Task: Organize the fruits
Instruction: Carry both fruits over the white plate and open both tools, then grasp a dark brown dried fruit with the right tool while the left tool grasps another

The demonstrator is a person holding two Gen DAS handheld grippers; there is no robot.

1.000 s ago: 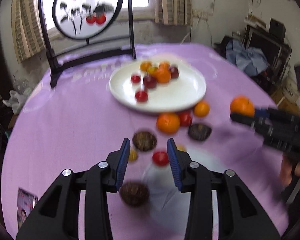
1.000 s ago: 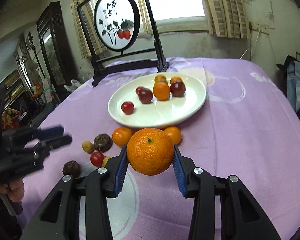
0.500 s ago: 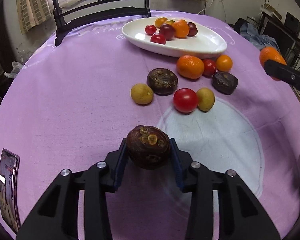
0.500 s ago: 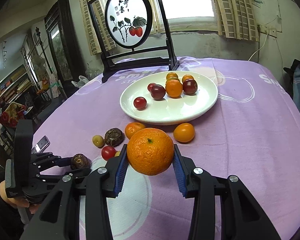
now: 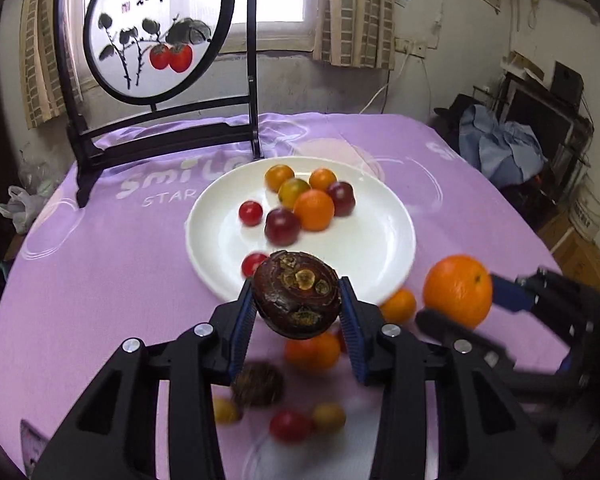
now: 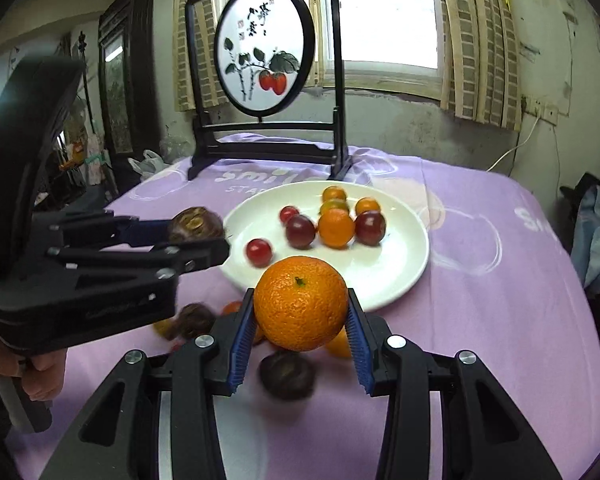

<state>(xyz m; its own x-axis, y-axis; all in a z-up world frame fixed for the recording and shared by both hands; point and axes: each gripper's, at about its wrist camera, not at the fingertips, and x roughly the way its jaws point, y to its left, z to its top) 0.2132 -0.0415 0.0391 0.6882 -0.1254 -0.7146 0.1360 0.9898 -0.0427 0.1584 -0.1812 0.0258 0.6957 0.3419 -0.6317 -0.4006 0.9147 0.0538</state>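
Left gripper [image 5: 298,312]: clamped on a dark brown fruit [image 5: 297,295], which is held between the blue pads, lifted off the worktop, in front of the near rim of the plate.
Right gripper [image 6: 300,320]: clamped on a large orange [image 6: 300,303], which is carried above the loose fruit, just short of the plate's near edge.
Loose fruit: a blurred dark fruit [image 6: 286,376] is seen on the cloth under the right gripper; a red tomato [image 5: 290,425], two yellowish fruits and another dark fruit [image 5: 258,386] are seen below the left gripper.
Worktop [image 5: 100,280]: covered by a purple cloth with white lettering.
Plate [image 5: 380,240]: white, set mid-worktop; red, dark red and orange fruits are gathered on its far half.
Screen [image 6: 264,60]: a round painted panel in a black frame is stood at the far edge, before a window.
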